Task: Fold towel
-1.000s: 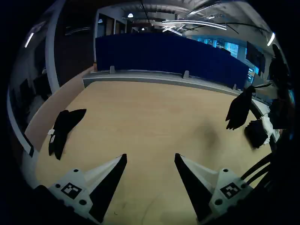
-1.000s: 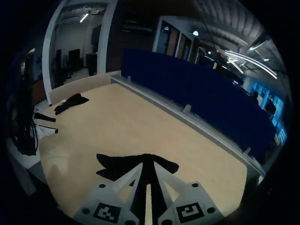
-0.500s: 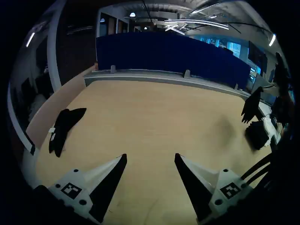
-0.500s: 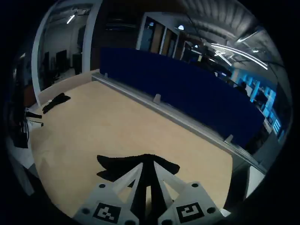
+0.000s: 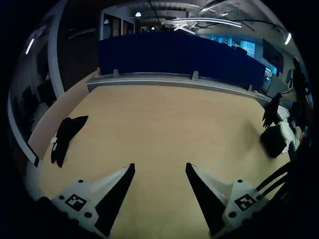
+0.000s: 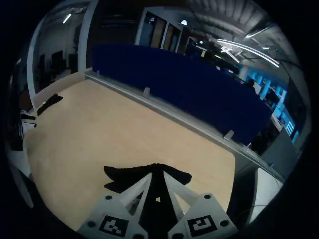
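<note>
Setting: a pale wooden table [image 5: 167, 119] with a long blue partition [image 5: 175, 51] standing along one side of it, in a dim room with strip lights overhead.
Left claw: the left claw [image 5: 159, 164] is spread wide with nothing between its fingers. It hovers over bare wood at the side of the table opposite the partition and points toward the partition.
Right claw: in the right gripper view, the right claw [image 6: 157, 174] has its fingers drawn almost together. They pinch a fold of the black towel [image 6: 123, 175].
Towel: the towel spreads out to both sides just past the fingertips. It lies between the claw and the partition [image 6: 179, 83], well away from it, with open table [image 6: 99, 131] between.
Second cloth: another black cloth [image 5: 63, 135] lies crumpled flat on the wood, well out from the partition's left end as the left gripper view shows it. A small white tag shows on it. The right gripper view shows it [image 6: 48, 102] small and far off.
Hanging cloth: in the left gripper view, a dark cloth [image 5: 272, 112] hangs in the air near the partition's right end. What holds it cannot be made out.
Pile: just below the hanging cloth sits a dark pile [image 5: 273, 141], with something white [image 5: 285, 133] beside it. It is too small to tell what it is.
Rail: a grey rail [image 5: 167, 81] runs along the foot of the partition, where the wood ends.
</note>
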Motion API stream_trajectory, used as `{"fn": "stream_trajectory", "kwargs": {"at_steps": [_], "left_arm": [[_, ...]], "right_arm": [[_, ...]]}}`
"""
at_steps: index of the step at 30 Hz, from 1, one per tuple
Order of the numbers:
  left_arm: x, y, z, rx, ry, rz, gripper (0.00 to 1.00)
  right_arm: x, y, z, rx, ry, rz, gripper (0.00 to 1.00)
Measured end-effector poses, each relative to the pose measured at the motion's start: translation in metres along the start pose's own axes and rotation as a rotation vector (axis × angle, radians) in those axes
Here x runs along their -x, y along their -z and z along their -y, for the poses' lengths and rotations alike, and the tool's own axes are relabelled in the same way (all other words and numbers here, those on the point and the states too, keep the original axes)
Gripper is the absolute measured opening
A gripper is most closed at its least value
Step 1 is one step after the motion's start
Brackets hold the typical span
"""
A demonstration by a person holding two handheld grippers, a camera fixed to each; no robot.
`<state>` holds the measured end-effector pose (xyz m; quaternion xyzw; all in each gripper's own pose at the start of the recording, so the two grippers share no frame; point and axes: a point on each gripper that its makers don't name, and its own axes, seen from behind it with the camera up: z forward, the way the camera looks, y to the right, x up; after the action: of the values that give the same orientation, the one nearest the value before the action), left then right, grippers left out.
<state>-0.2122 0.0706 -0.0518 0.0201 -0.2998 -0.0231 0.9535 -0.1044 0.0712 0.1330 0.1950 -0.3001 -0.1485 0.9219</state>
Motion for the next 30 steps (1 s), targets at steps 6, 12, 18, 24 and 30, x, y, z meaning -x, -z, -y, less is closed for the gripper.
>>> {"fn": "stream_trajectory", "kwargs": {"at_steps": [6,12,18,24,30], "left_arm": [[-0.004,-0.002,-0.014,0.010,-0.021,0.003,0.94],[-0.007,-0.004,-0.024,0.024,-0.020,0.004,0.94],[-0.007,-0.005,-0.033,0.035,-0.026,0.006,0.94],[-0.005,-0.005,-0.040,0.044,-0.041,0.012,0.94],[-0.005,-0.004,-0.044,0.050,-0.049,0.015,0.94]], "right_arm": [[0.015,0.005,-0.008,0.006,-0.014,0.010,0.04],[0.033,0.019,-0.012,0.012,-0.030,0.021,0.05],[0.064,0.039,-0.015,0.028,-0.056,0.043,0.05],[0.106,0.056,-0.015,0.047,-0.096,0.084,0.05],[0.151,0.068,-0.016,0.073,-0.164,0.122,0.05]]}}
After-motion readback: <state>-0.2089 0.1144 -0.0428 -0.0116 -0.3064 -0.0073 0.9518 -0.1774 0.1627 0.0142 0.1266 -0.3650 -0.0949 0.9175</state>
